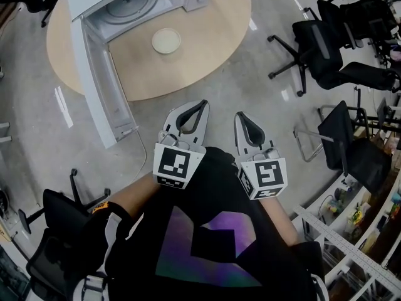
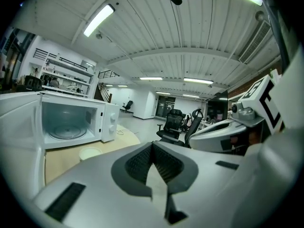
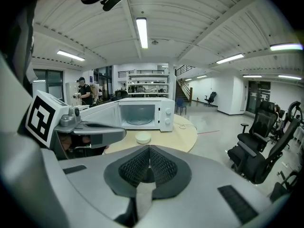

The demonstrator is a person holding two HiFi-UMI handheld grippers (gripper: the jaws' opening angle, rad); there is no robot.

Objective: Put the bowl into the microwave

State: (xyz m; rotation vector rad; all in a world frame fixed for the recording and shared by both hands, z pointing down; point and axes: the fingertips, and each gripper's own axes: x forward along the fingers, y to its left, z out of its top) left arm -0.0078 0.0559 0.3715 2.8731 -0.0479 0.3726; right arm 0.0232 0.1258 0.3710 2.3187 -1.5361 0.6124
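A pale round bowl (image 1: 166, 41) sits on the round wooden table (image 1: 207, 55), just in front of the white microwave (image 1: 135, 2), whose cavity stands open and empty. Both grippers hang side by side off the table's near edge, close to my body. My left gripper (image 1: 202, 103) is shut and empty, and so is my right gripper (image 1: 240, 115). The left gripper view has the bowl (image 2: 90, 152) and microwave (image 2: 71, 122) left of the shut left gripper (image 2: 153, 145). In the right gripper view the bowl (image 3: 143, 137) and microwave (image 3: 142, 114) lie straight beyond the shut right gripper (image 3: 149, 148).
The microwave door (image 1: 100, 86) swings far out past the table edge on the left. Black office chairs (image 1: 326, 42) stand to the right, another chair (image 1: 62, 215) at lower left. Shelving (image 1: 357, 237) fills the lower right. A person (image 3: 85, 93) stands far behind the table.
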